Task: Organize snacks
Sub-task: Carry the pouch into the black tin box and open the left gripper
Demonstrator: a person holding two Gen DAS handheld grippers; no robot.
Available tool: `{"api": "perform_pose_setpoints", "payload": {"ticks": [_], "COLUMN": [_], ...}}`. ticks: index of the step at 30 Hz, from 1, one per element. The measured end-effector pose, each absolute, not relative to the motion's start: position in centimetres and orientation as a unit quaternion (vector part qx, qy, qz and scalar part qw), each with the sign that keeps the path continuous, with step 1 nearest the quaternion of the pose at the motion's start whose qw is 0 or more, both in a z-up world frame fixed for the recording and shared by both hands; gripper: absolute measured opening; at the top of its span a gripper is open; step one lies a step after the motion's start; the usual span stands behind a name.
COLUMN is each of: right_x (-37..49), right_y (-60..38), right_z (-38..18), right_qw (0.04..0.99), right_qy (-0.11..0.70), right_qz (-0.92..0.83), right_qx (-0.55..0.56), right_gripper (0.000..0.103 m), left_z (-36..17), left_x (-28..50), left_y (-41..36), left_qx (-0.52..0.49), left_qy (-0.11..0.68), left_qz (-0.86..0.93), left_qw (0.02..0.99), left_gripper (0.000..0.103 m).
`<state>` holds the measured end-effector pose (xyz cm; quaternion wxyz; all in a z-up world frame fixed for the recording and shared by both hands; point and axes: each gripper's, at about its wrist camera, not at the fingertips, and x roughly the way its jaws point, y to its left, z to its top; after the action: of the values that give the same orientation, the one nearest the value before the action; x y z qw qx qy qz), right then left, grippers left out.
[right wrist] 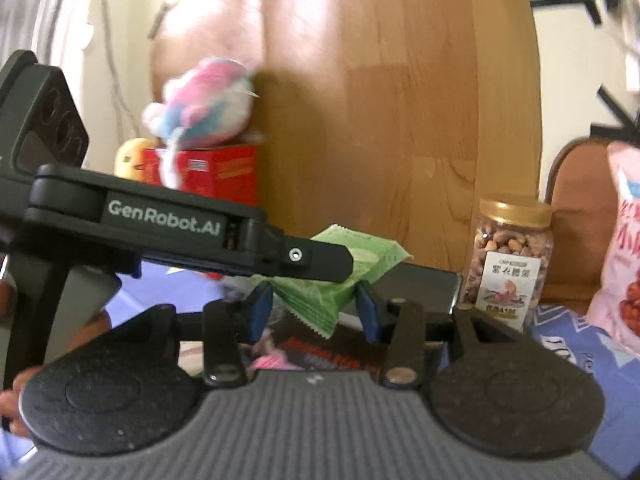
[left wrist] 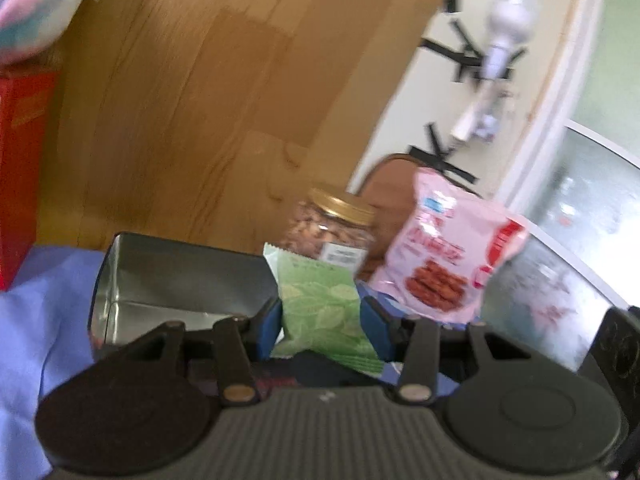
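Observation:
My left gripper (left wrist: 322, 322) is shut on a green snack packet (left wrist: 320, 308), held just right of an open metal tin (left wrist: 176, 280). In the right wrist view my right gripper (right wrist: 314, 308) also grips a green snack packet (right wrist: 320, 300), and the left gripper's black body (right wrist: 160, 224) crosses in front of it, over another green packet (right wrist: 360, 250). A gold-lidded jar of nuts (left wrist: 332, 228) (right wrist: 508, 260) and a pink snack bag (left wrist: 444, 256) (right wrist: 620, 264) stand behind on the blue cloth (left wrist: 40, 300).
A wooden board (left wrist: 240, 100) leans against the wall behind. A red box (right wrist: 216, 172) with a pink plush toy (right wrist: 204, 108) on it stands at the left. A dark printed box (right wrist: 320, 352) lies under the grippers. A brown chair back (right wrist: 580, 208) is at the right.

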<state>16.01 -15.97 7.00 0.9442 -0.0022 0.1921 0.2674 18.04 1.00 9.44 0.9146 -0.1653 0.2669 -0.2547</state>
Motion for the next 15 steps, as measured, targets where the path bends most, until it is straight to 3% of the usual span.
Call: {"api": "perform_pose_setpoints", "payload": {"ticks": [6,9,15], "right_x": [16.1,13.1,11.0], "right_y": [-16.1,-18.0,-14.6], "right_z": [6.5,7.2,5.3], "right_qw": [0.943,0.930,0.891], "right_qy": [0.212,0.210,0.268], "right_qz": [0.255,0.293,0.362], "right_qx": [0.004,0.063,0.060], "right_gripper": [0.051,0.051,0.051], "left_z": [8.7,9.5,6.4], "left_x": [19.3,15.6,11.3], "left_y": [1.9,6.5,14.3], "left_qx": [-0.161,-0.182,-0.253], "left_qy": [0.299,0.263,0.275], "left_qz": [-0.233,-0.228,-0.133], "left_qw": [0.911,0.920,0.918], "left_gripper": [0.048,0.058,0.059]}}
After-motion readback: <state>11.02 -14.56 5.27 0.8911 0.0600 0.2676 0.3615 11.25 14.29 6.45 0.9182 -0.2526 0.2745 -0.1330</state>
